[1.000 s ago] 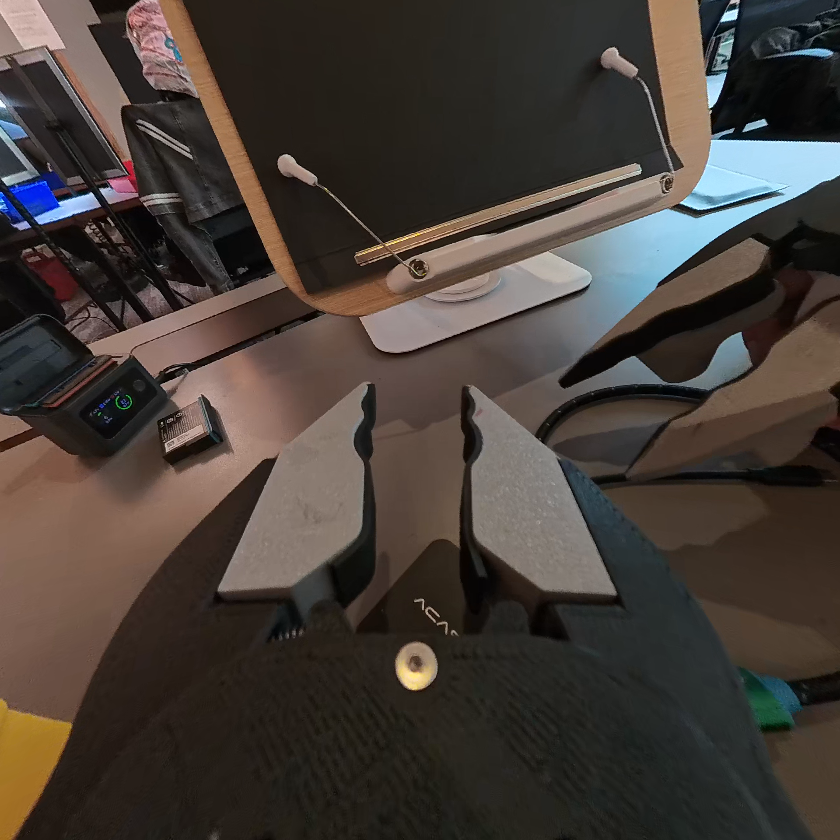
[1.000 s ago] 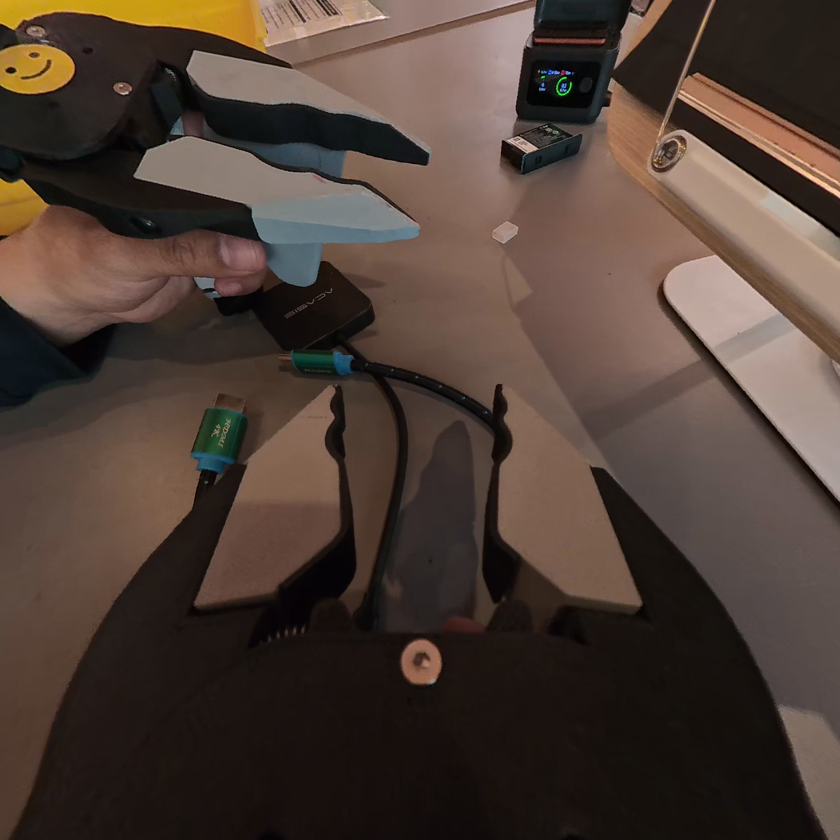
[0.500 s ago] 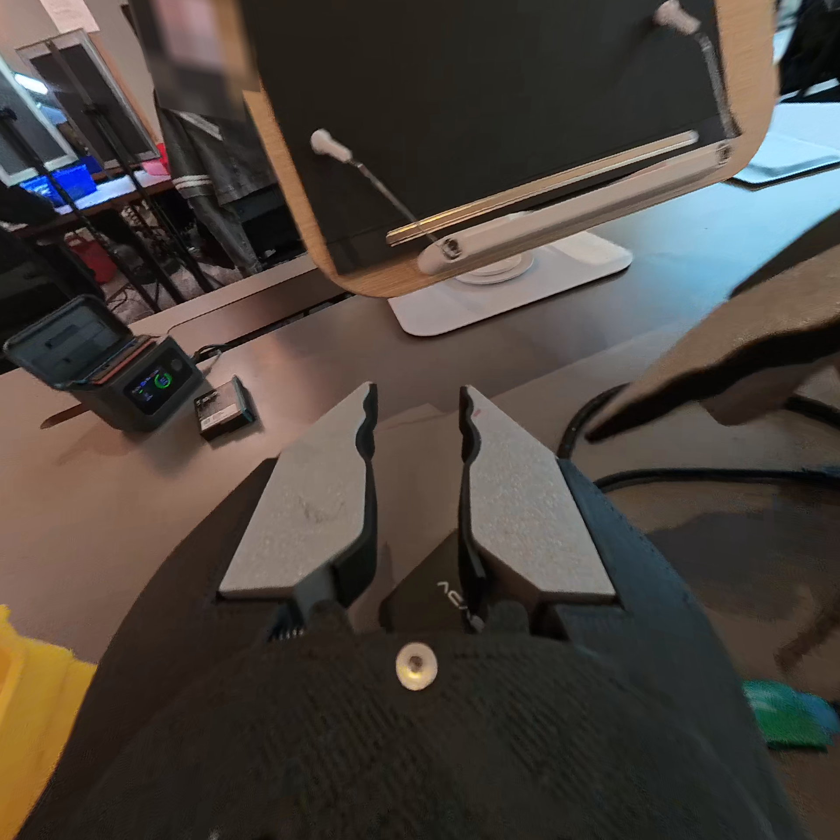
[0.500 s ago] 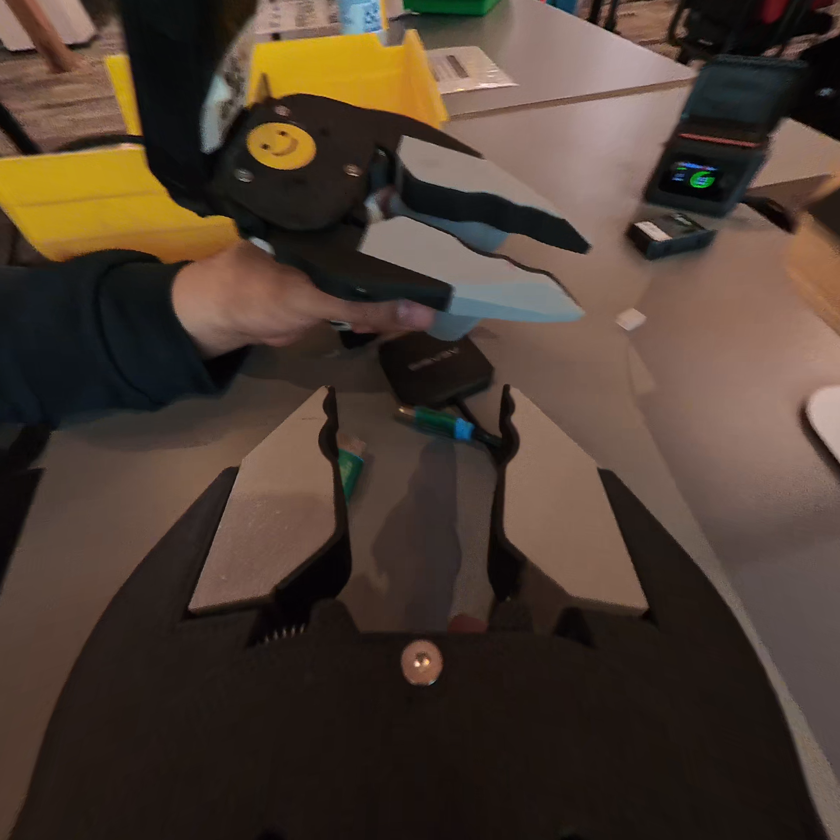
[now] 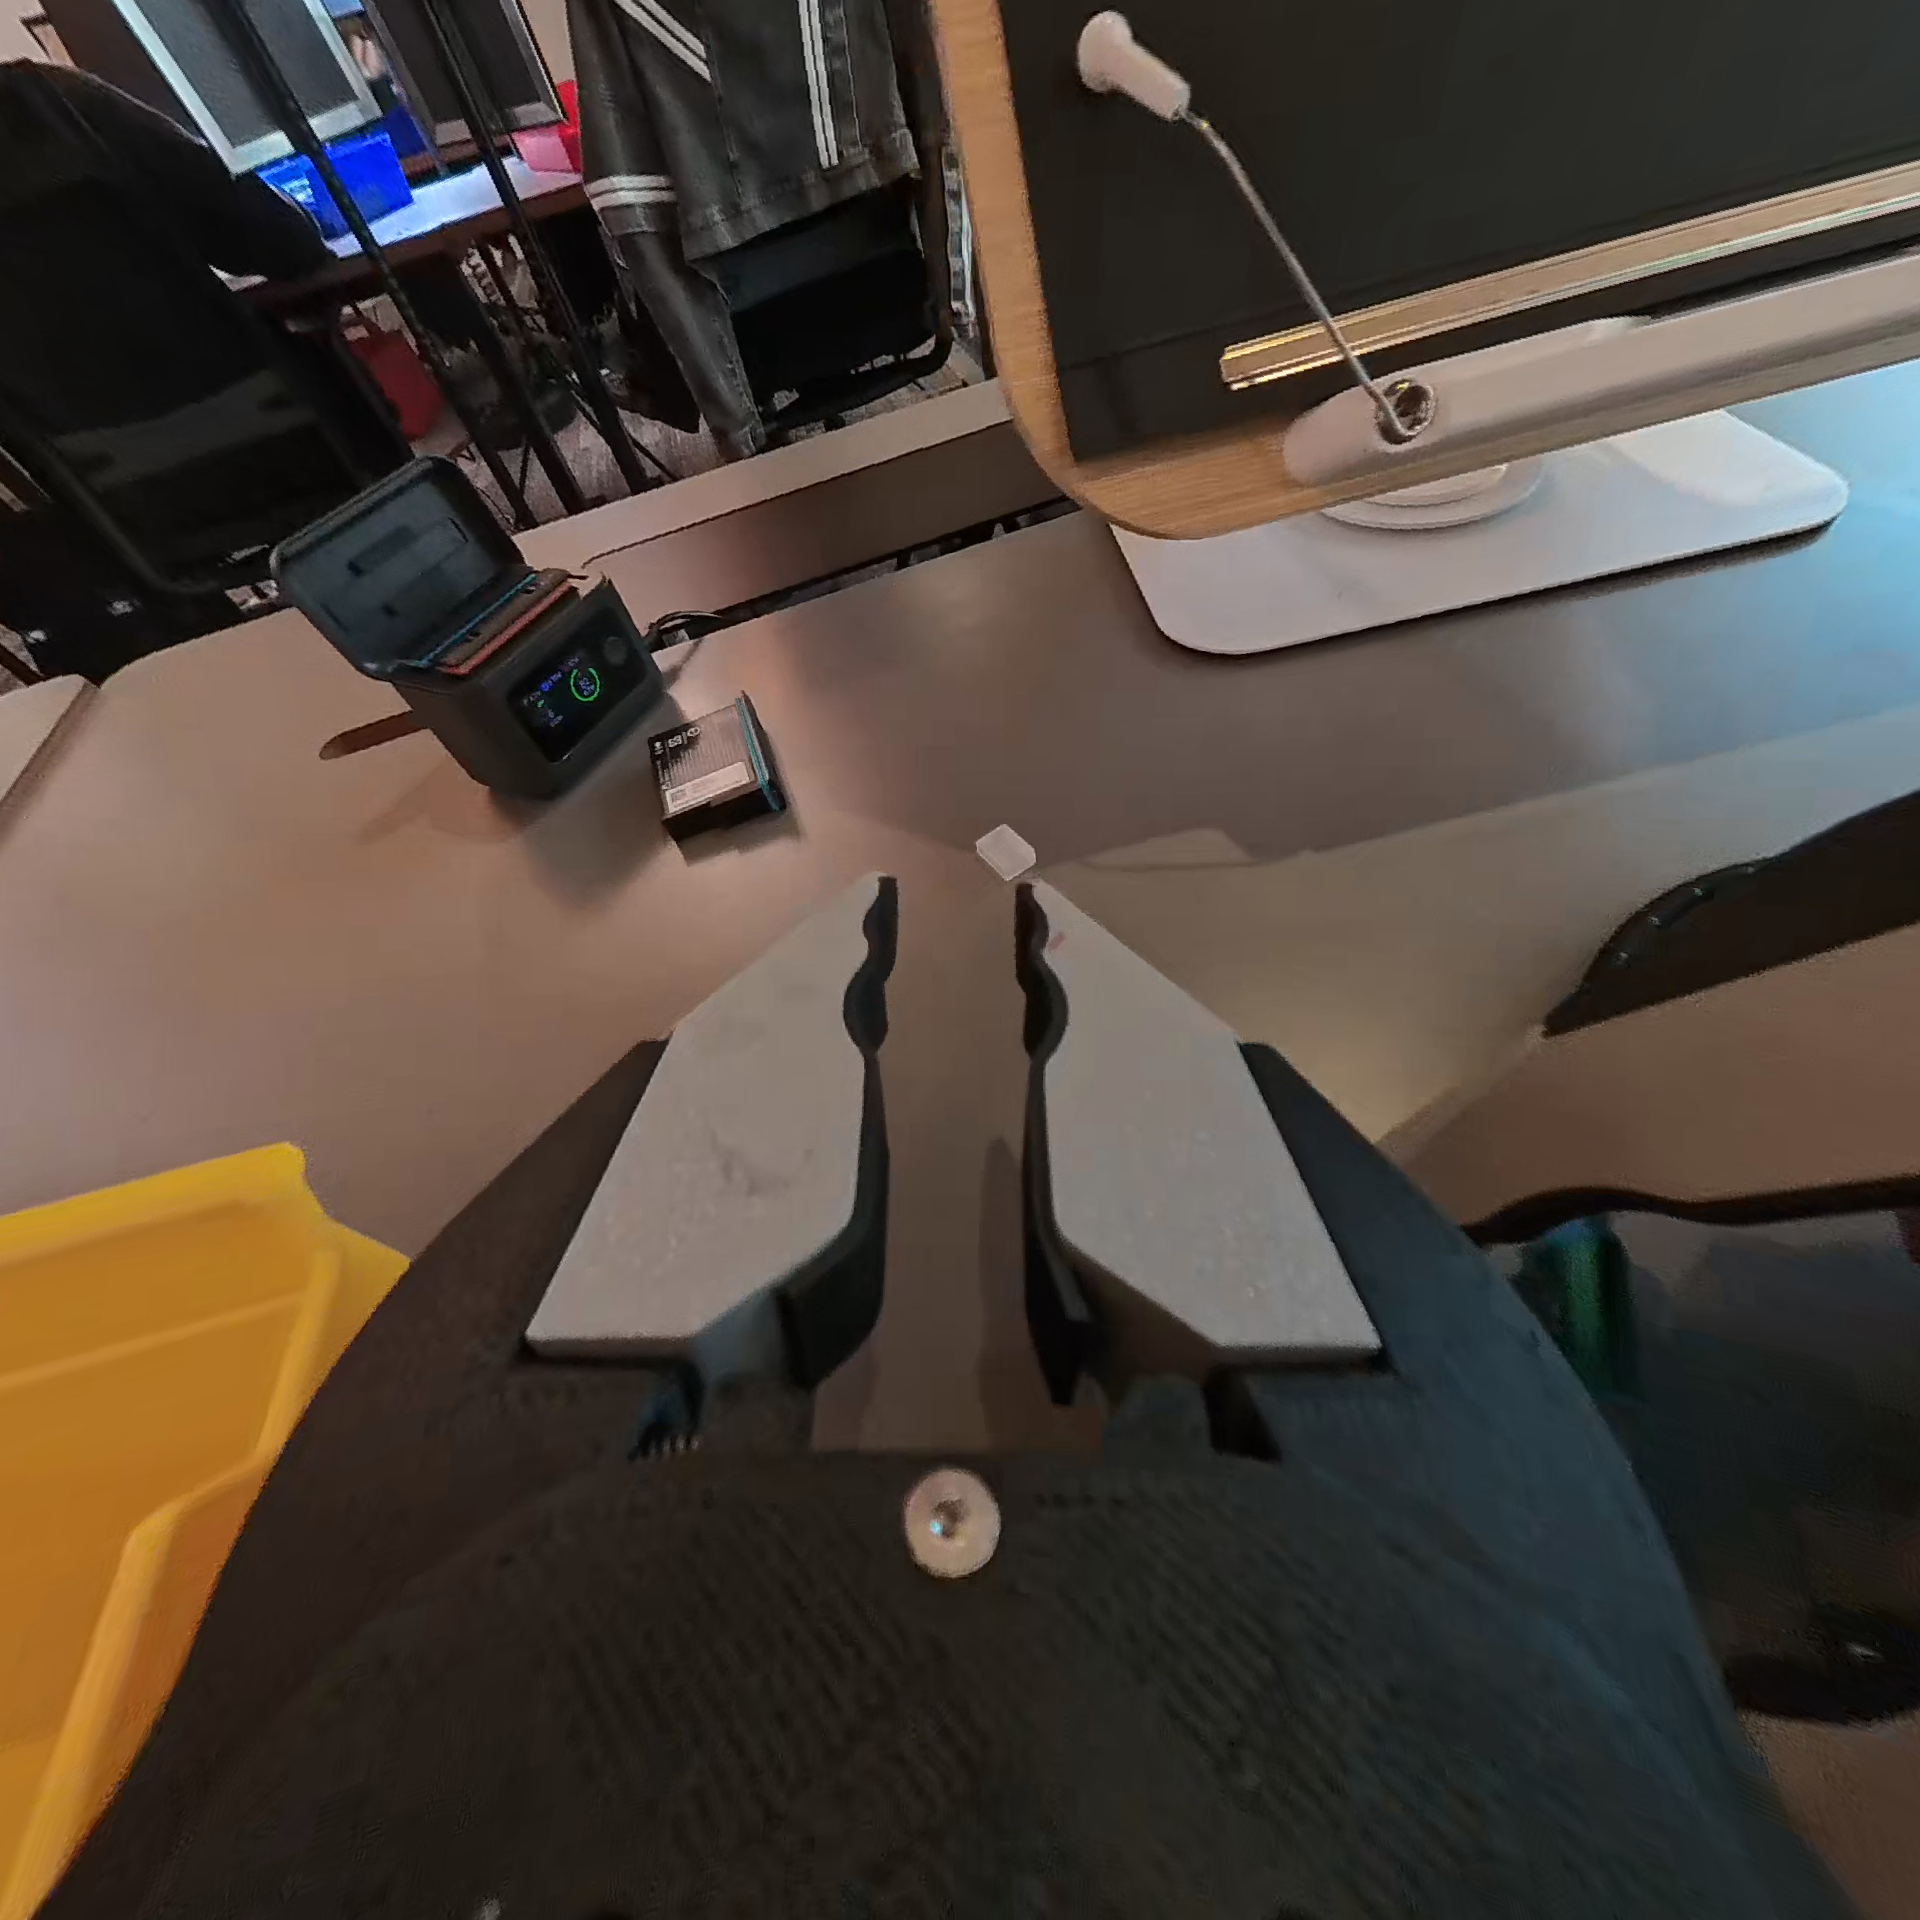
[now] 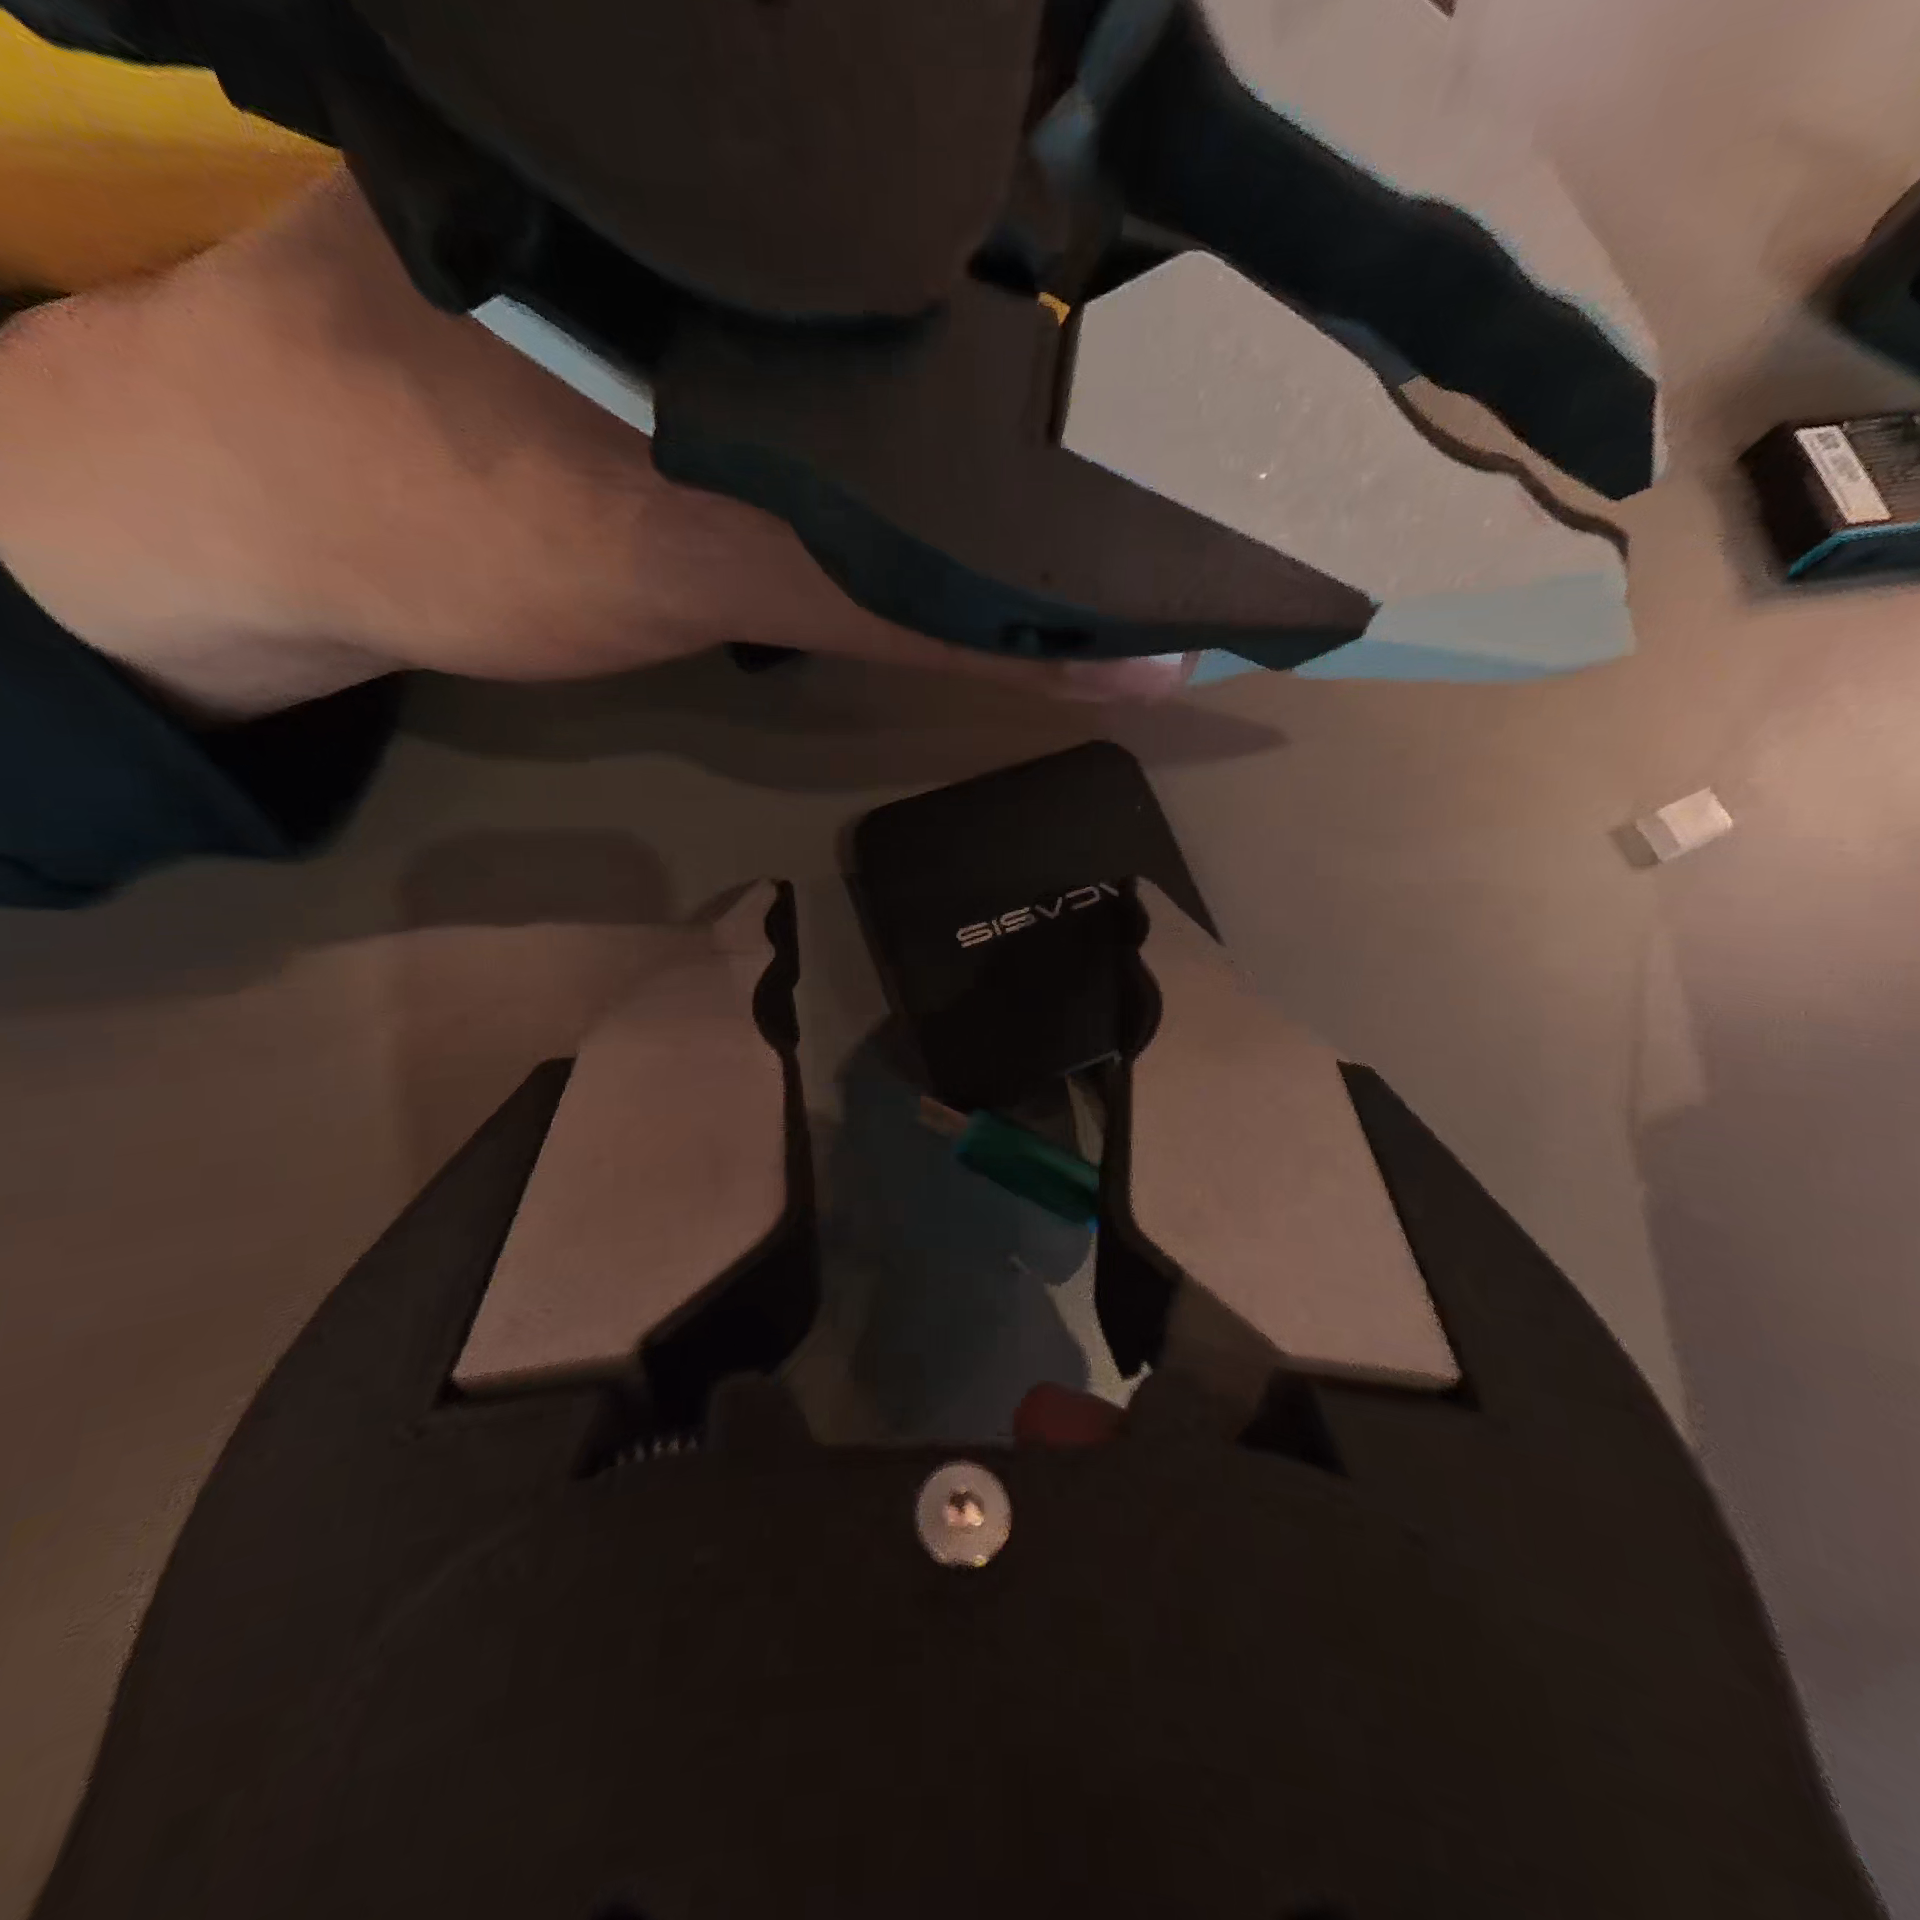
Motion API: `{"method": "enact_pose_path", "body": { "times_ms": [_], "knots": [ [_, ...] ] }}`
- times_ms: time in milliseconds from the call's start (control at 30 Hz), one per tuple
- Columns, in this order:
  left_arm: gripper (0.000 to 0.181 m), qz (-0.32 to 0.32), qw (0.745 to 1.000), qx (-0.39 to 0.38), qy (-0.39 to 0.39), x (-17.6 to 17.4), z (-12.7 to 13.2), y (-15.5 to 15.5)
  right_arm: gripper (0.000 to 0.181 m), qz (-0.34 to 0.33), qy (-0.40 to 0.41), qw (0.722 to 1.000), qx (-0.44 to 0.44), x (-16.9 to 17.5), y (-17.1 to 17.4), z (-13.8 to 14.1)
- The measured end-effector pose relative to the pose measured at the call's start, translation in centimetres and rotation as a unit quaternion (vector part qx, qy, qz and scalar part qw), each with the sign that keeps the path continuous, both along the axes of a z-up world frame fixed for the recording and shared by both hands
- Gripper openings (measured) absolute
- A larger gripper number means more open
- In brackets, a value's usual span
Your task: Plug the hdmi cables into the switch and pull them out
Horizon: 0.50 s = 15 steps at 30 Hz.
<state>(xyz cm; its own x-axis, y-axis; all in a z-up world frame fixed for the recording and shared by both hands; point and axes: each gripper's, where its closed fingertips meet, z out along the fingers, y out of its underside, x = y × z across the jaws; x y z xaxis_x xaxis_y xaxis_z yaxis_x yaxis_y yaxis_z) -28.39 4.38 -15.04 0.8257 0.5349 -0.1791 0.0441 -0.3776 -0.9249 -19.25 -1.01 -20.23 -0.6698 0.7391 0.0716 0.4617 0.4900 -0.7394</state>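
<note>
The black switch [image 6: 997,935] lies flat on the grey table [image 6: 1455,1039]. My right gripper [image 6: 961,904] is open and hovers over it, fingers either side of its near end. A green HDMI plug [image 6: 1023,1158] lies between my right fingers by the switch's near edge, with its metal tip showing. My left gripper [image 5: 954,894] is open with a narrow gap and holds nothing; it also shows above the switch in the right wrist view [image 6: 1143,468], held by a hand [image 6: 364,499]. A blurred green plug [image 5: 1574,1278] shows at the right of the left wrist view.
A dark charger case [image 5: 499,665] and a loose battery [image 5: 717,769] sit at the back left. A small white cap [image 5: 1005,852] lies just past my left fingertips. A yellow bin [image 5: 135,1403] is at the left. A wood-edged board on a white base [image 5: 1507,551] stands behind. The green HDMI plug [image 6: 1023,1158] is closer to my right gripper, around 5 cm from its tips; the left tips are 12 cm off.
My left gripper has drawn back off the switch and its gap has narrowed a little. My right gripper has swung forward over the switch and green plug.
</note>
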Motion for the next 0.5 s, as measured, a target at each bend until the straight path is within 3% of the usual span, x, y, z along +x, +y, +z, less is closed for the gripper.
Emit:
{"method": "enact_pose_path", "body": {
  "times_ms": [233, 333, 500],
  "knots": [
    [0.024, -0.014, 1.0, 0.005, -0.007, 0.4, 0.0, 0.3, 0.047, 0.042, -0.016, 0.998, 0.044, 3.3, 1.0, 0.0],
    [0.025, -0.018, 1.0, 0.006, -0.012, 0.6, -0.1, 0.5, 0.049, 0.026, 0.038, 0.997, 0.061, 1.9, 1.9, 0.5],
    [0.024, -0.027, 1.0, 0.013, -0.008, 0.9, 0.2, 0.7, 0.095, 0.0, -0.02, 0.999, 0.026, -0.7, 1.8, -0.9]
  ]
}}
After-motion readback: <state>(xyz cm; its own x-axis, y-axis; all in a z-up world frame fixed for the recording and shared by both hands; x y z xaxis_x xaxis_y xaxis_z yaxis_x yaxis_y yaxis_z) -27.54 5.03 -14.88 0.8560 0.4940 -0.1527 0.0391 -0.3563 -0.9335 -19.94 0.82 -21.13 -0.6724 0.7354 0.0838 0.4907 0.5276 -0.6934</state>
